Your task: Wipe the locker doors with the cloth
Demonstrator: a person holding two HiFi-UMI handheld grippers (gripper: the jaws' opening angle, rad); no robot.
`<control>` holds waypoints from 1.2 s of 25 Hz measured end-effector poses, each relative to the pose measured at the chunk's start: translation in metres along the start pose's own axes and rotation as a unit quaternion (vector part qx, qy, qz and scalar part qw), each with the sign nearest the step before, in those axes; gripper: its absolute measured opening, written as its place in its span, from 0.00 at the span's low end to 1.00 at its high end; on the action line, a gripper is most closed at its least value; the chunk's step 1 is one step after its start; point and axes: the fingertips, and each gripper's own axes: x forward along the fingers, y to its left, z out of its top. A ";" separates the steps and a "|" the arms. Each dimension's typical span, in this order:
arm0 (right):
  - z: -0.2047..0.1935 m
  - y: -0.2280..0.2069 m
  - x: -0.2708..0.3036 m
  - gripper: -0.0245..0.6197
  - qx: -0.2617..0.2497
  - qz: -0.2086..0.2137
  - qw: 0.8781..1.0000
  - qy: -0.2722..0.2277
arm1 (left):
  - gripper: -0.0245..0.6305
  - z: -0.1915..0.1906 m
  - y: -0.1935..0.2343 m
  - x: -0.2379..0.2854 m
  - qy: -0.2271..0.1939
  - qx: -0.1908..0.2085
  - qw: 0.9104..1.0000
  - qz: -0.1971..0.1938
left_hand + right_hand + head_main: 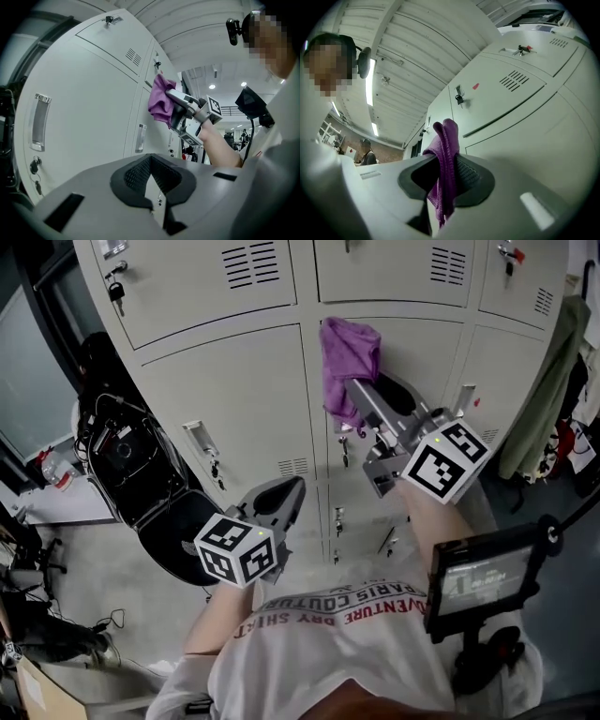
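Purple cloth [349,351] pinched thin in right claw [449,176] at locker door [417,352]; hard drag may pull it free. Left claw [150,159] clenched, empty.

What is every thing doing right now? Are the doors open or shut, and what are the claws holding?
Purple cloth: bunched up, pinched in the right claw, up against a locker door.
Right claw: shut on the purple cloth.
Left claw: shut, holding nothing.
Locker doors: all shut.
Key: hanging from the top-left door's lock.
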 end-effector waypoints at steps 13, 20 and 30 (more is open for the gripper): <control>-0.034 -0.053 0.035 0.15 -0.017 -0.068 0.997 0.024 | 0.04 -0.001 0.021 -0.001 -0.005 -0.006 1.000 0.015; -0.033 -0.060 0.038 0.15 -0.028 -0.090 0.995 0.024 | 0.04 -0.004 0.023 -0.001 -0.004 -0.010 1.000 0.014; -0.023 -0.079 0.018 0.15 -0.048 -0.124 0.991 0.024 | 0.04 -0.005 0.016 0.005 -0.003 -0.011 1.000 0.005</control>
